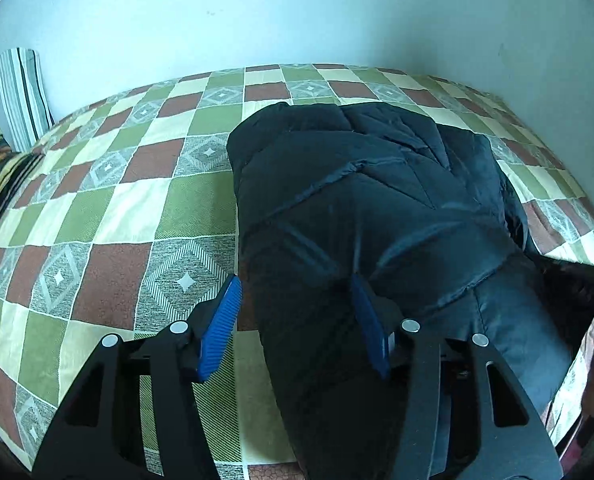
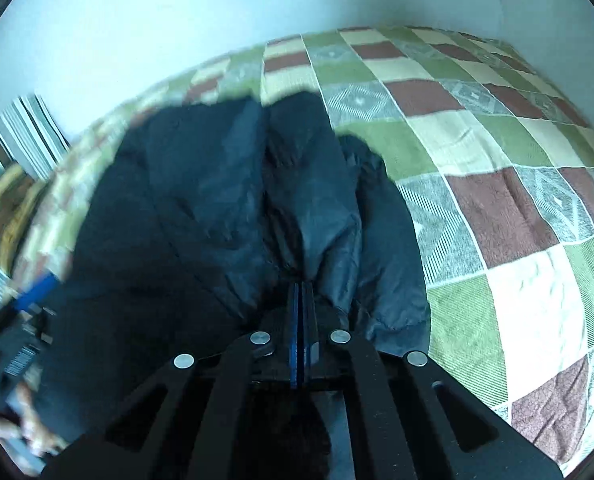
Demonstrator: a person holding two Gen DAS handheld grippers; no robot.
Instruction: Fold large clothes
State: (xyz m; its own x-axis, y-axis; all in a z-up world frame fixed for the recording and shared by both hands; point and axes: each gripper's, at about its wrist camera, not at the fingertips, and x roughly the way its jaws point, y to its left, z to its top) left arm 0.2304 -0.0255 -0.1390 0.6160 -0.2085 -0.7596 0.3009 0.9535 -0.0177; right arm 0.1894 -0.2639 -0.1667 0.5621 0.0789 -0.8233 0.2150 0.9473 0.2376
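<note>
Right tongs (image 2: 301, 292) clenched on a pinch of dark puffer jacket (image 1: 377, 208) at frame centre, left tongs (image 1: 297, 300) released, straddling its lower-left edge over checkered bed (image 1: 97, 208).

Jacket (image 1: 369, 184) lies on bedspread (image 1: 97, 216), toward bed's right half in left wrist view. Wall (image 1: 297, 12) behind bed. Pillow (image 1: 17, 96) at far left against wall. Left gripper (image 1: 297, 316) straddles jacket's near end; right gripper (image 2: 301, 292) at its near edge.

Left tongs (image 1: 297, 292) parted (blue pads), right tongs (image 2: 301, 286) pinched together
</note>
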